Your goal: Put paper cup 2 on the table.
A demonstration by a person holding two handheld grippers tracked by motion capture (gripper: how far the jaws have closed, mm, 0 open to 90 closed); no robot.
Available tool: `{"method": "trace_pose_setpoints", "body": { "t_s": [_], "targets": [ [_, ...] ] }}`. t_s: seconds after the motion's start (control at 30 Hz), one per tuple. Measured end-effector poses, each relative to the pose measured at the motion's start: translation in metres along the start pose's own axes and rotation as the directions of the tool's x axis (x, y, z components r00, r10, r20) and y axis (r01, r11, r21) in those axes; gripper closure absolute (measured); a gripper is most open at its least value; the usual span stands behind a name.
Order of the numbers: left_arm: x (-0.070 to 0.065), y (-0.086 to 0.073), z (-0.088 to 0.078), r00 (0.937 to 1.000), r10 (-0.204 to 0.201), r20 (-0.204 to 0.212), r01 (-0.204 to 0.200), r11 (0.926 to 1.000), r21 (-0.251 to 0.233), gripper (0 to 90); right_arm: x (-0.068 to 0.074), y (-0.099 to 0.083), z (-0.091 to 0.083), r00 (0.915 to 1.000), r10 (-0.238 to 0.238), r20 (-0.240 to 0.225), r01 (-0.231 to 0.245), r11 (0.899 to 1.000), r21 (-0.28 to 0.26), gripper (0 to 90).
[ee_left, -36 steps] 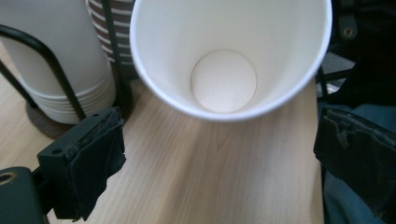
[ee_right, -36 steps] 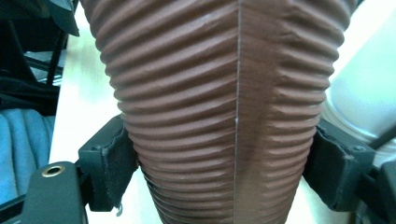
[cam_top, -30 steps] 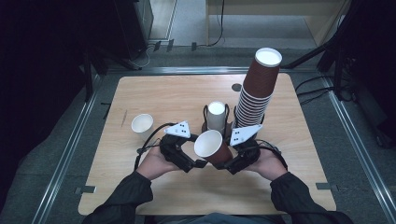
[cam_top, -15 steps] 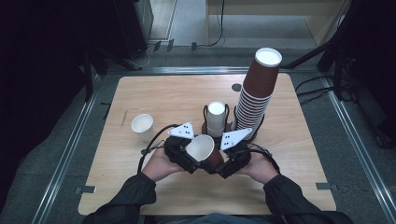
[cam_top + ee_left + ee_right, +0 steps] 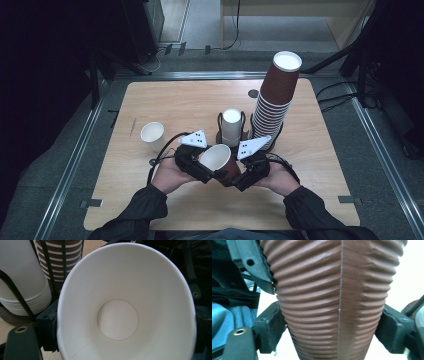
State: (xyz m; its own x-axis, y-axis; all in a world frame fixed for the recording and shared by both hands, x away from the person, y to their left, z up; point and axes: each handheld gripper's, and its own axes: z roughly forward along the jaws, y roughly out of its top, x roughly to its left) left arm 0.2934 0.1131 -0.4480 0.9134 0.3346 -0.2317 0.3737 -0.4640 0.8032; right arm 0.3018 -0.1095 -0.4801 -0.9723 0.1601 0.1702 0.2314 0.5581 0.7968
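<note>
Item: one brown ribbed paper cup with a white inside [image 5: 218,159], held tilted just above the near middle of the light wooden desk [image 5: 190,102], mouth turned toward the left. We record the right gripper [image 5: 234,178] clamped on the cup's ribbed lower wall, a pad pressing each side in the right gripper view. We record the left gripper [image 5: 205,172] at the cup's rim; its jaws have just been closing, and in the left gripper view the pads sit against the white rim on both sides, so we take it as gripping there. Nearby stock: a tall leaning stack of brown ribbed cups [image 5: 276,97] and a shorter stack of white paper cups [image 5: 231,125], both in a black wire holder [image 5: 243,120], behind the hands; one single white paper cup [image 5: 152,135] standing apart at the left. Handling note: we judge the cup is being passed or pulled apart between the two grippers; we would keep the squeeze light, since thin paper rims buckle, and pull straight along the cup's axis
</note>
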Motion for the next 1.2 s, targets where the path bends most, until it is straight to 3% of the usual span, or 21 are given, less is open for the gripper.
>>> {"method": "trace_pose_setpoints", "body": {
  "t_s": [0.67, 0.9, 1.2],
  "targets": [
    [0.008, -0.004, -0.006, 0.9996, -0.003, -0.028, 0.005, 0.9978, 0.066, 11.9, -0.003, -0.004, -0.023, 0.9967, 0.032, 0.075, -0.034, 0.999, 0.03, 14.5],
    [0.013, -0.008, -0.011, 0.9994, -0.007, -0.034, 0.01, 0.9959, 0.09, 11.7, -0.005, -0.007, -0.03, 0.9858, 0.084, 0.146, -0.088, 0.996, 0.024, 15.1],
    [0.02, -0.015, -0.02, 0.9975, -0.008, -0.069, 0.016, 0.994, 0.108, 11.4, -0.005, -0.013, -0.042, 0.9731, 0.105, 0.205, -0.113, 0.993, 0.029, 15.0]
  ]
}}
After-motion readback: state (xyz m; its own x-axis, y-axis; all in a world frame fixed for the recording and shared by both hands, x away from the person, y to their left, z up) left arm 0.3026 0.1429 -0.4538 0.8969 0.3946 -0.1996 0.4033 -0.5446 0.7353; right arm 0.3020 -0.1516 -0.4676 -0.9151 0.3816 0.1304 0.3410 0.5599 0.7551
